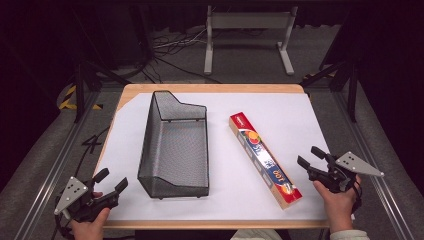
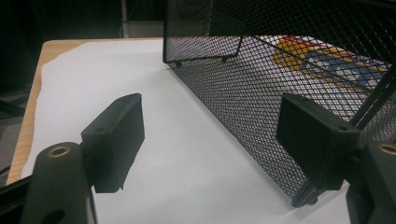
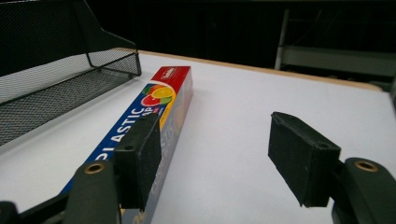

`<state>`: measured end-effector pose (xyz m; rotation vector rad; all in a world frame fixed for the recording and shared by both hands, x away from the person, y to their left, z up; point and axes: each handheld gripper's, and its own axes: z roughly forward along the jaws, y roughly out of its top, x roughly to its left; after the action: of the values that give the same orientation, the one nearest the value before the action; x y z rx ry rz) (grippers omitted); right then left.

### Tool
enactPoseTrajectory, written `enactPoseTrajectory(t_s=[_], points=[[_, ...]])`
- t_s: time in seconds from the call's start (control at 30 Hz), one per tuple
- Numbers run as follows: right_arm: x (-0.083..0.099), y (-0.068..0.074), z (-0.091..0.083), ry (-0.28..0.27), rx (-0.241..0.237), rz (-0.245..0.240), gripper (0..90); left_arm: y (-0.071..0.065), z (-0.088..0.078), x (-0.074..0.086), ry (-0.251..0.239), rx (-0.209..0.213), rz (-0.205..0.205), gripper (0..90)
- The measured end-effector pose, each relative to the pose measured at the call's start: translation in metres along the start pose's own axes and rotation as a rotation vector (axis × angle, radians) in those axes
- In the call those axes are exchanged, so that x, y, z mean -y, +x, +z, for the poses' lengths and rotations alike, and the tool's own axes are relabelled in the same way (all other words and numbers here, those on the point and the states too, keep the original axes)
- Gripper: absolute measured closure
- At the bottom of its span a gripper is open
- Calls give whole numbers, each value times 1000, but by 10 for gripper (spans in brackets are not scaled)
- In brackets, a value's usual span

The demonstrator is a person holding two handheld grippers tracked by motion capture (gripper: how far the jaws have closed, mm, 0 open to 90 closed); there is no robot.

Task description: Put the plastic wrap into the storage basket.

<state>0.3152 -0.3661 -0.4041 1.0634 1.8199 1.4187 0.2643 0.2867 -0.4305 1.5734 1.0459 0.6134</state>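
1. Nearest the person: left gripper (image 1: 111,182) at the near-left corner of the table, jaws spread wide, nothing between them. In the left gripper view its jaws frame bare white sheet, with the basket's mesh wall just beyond the right-hand jaw.
2. Right gripper (image 1: 311,157) at the near-right, also spread wide and empty. In the right gripper view the box's near end lies just past one jaw; touching or not, I cannot tell.
3. Plastic wrap box (image 1: 265,159): long, slim carton lying flat on the white sheet (image 1: 300,120), right of centre, running diagonally from near-right to far-left, well clear of the basket. Red far end, blue printed face with fruit pictures, tan side.
4. Handling, my guess: light, stiff along its length, though thin card would dent under a hard squeeze. The glossy print may be slick. Best hold looks to be across the narrow width near the middle, so it does not tip; an end grip would let it swing.
5. Wire mesh basket (image 1: 175,145): black, open-topped, standing empty left of centre, far wall taller than the near lip. Likely rigid and light; the rim is the obvious hold.
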Motion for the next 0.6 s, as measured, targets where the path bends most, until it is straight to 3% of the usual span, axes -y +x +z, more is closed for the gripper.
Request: enactPoseTrajectory(t_s=[0.07,0.13,0.2,0.47,0.57,0.6], points=[[0,0,1,10,-20,11,346,0,0,-1,-1,-1,3,242],[-1,1,2,15,7,2,277,-1,0,-2,-7,-4,2,243],[0,0,-1,26,6,9,277,-1,1,-4,-12,-3,5,243],[-3,0,-5,-5,-5,29,227,1,0,-3,-21,-9,-7,245],[-6,3,0,41,22,-18,284,1,0,-2,-22,-7,-11,245],[-7,4,1,54,15,-22,347,0,-1,-2,-23,-9,-10,245]])
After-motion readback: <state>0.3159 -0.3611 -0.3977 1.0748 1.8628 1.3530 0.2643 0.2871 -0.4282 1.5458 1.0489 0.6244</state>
